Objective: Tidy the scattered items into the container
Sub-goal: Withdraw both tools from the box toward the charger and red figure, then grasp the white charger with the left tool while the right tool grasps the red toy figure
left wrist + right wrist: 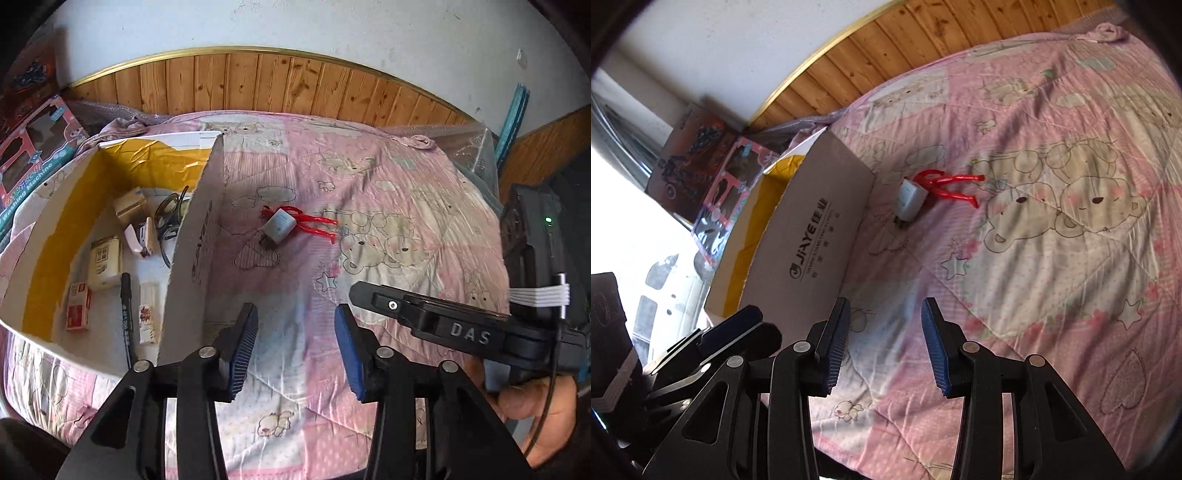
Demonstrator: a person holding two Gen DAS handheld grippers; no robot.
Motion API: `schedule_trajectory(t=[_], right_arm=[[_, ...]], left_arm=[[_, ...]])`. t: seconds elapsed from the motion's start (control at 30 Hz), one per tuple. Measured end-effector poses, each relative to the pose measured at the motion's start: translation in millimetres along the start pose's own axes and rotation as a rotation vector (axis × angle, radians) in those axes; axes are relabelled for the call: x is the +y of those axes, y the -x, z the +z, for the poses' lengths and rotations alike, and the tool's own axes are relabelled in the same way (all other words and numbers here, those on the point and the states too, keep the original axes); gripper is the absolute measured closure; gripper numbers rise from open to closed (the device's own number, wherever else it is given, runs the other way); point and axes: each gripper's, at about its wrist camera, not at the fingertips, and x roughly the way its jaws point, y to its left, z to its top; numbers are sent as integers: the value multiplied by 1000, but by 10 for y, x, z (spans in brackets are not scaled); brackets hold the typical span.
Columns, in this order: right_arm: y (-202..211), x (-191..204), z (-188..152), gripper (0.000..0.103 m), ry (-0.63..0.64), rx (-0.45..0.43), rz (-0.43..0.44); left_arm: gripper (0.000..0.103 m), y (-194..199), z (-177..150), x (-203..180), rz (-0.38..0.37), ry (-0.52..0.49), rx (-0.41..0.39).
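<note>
Both tongs (295, 347) (884, 343) agape, empty, charger (279, 229) prongs toward camera, beside box (192, 236) wall

Open quilt (369, 192) across centre and right of the left wrist frame, bare but for a grey charger (279, 229) on red scissors (317, 223) at mid-frame. Upright cardboard box (195, 236) wall at left, barring sideways passage; entry from above only. Box floor crowded. Right gripper (373, 291) intruding at right edge. Left gripper (295, 350) at bottom centre, jaws spread.
</note>
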Motion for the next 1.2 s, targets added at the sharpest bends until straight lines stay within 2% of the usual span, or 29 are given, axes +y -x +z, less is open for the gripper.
schedule_trajectory(t=[0.17,0.23,0.4,0.57,0.67,0.73,0.8,0.87,0.97,1.07,1.2], right_arm=[[-99,-207,225,60,0,6,-32],[-160,-215,395,60,56,14,-58],[-357,-285,816,60,203,44,-124],[-680,-330,1106,60,318,104,-128],[-884,-321,1210,60,390,134,-108],[-1019,-313,1264,60,425,156,-90],[-1114,-315,1311,60,437,167,-67],[-1184,-305,1337,60,454,176,-40],[-1333,-224,1302,60,520,201,-16],[-1533,-125,1210,60,608,183,-52],[-1637,-179,1174,58,597,171,-70]], left_arm=[[52,-528,261,-6,16,20,31],[48,-747,375,24,19,30,57],[48,-1269,608,57,22,30,94],[48,-1767,737,196,41,81,112],[48,-1940,747,321,7,139,108],[53,-1961,744,357,-12,147,88],[53,-1932,720,347,12,128,85],[54,-1859,650,326,40,127,111],[54,-1688,442,301,37,154,169],[54,-1546,227,276,66,143,196],[53,-1512,114,211,99,90,191]])
